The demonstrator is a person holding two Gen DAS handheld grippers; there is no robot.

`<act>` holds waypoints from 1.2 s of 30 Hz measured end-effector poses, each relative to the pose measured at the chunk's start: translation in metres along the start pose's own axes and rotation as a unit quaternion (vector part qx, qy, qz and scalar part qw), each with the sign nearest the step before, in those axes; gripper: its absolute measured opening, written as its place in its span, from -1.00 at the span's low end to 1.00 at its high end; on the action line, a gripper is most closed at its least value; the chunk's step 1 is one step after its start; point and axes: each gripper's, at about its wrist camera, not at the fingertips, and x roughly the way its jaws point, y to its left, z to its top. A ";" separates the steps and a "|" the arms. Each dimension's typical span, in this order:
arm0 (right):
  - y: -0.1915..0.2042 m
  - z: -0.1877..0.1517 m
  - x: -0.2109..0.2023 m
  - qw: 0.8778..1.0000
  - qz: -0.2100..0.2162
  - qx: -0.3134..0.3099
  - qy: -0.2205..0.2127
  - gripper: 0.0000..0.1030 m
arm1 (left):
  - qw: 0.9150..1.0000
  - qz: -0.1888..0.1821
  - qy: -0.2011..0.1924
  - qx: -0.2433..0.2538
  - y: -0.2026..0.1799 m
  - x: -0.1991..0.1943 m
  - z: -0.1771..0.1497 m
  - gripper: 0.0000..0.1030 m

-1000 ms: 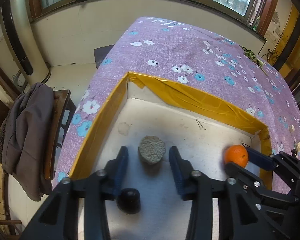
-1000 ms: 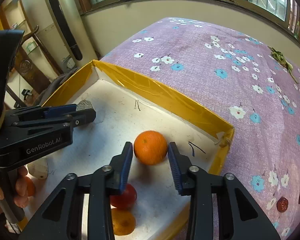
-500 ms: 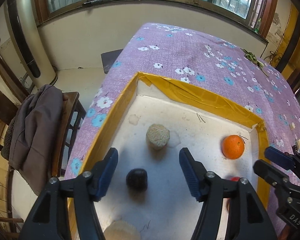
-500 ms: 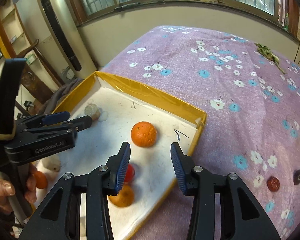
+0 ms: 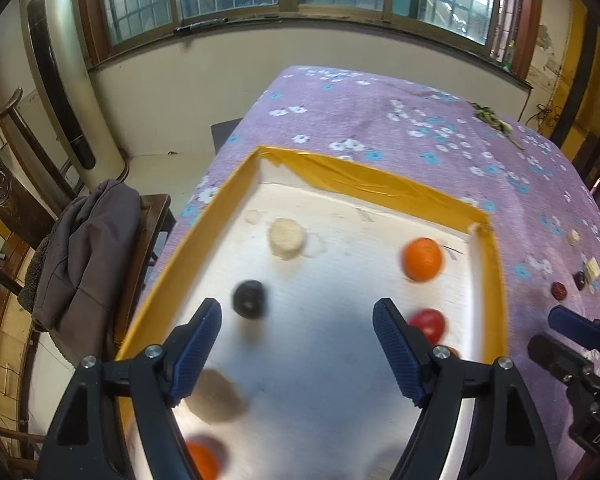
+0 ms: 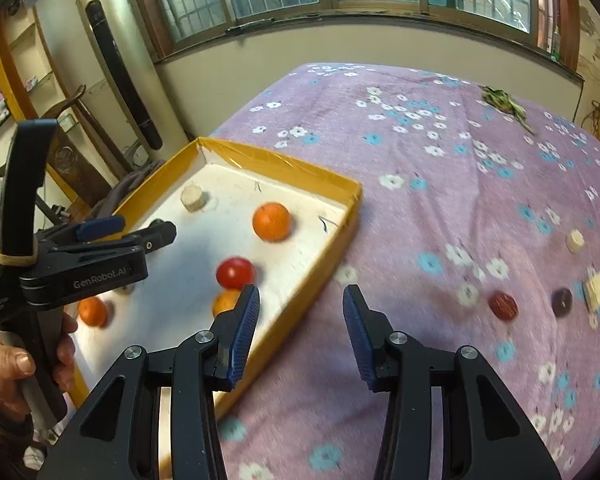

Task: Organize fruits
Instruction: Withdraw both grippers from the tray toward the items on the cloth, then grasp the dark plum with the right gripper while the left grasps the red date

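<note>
Both hand-held grippers, left (image 5: 298, 322) and right (image 6: 300, 312), withdrew from the tray (image 6: 316, 176), gaping empty, left's jaws just widened.

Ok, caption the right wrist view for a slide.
Open right gripper hovers over the tray edge, fruit inside, scraps on the purple cloth.

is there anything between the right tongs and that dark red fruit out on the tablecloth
Nothing visible. The right tongs are open and empty, and only bare purple tablecloth lies between them and the dark red fruit.
</note>
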 end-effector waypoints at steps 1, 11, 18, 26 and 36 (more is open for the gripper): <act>-0.003 -0.004 -0.004 1.000 -0.002 0.001 0.000 -0.17 | 1.000 -0.002 -0.002 0.002 -0.005 -0.004 -0.002 0.59; -0.048 -0.037 -0.038 0.999 -0.015 0.031 -0.008 0.01 | 0.999 -0.017 -0.009 0.032 -0.062 -0.028 -0.014 0.69; -0.100 -0.057 -0.065 0.997 -0.035 0.069 -0.019 0.03 | 0.998 -0.035 -0.004 0.052 -0.109 -0.035 -0.021 0.78; -0.164 -0.073 -0.081 0.991 -0.064 0.115 -0.024 0.04 | 0.995 -0.043 0.010 0.092 -0.164 -0.032 -0.031 0.85; -0.216 -0.054 -0.064 0.989 -0.070 0.129 -0.028 0.05 | 0.992 -0.046 0.029 0.116 -0.204 -0.026 -0.036 0.85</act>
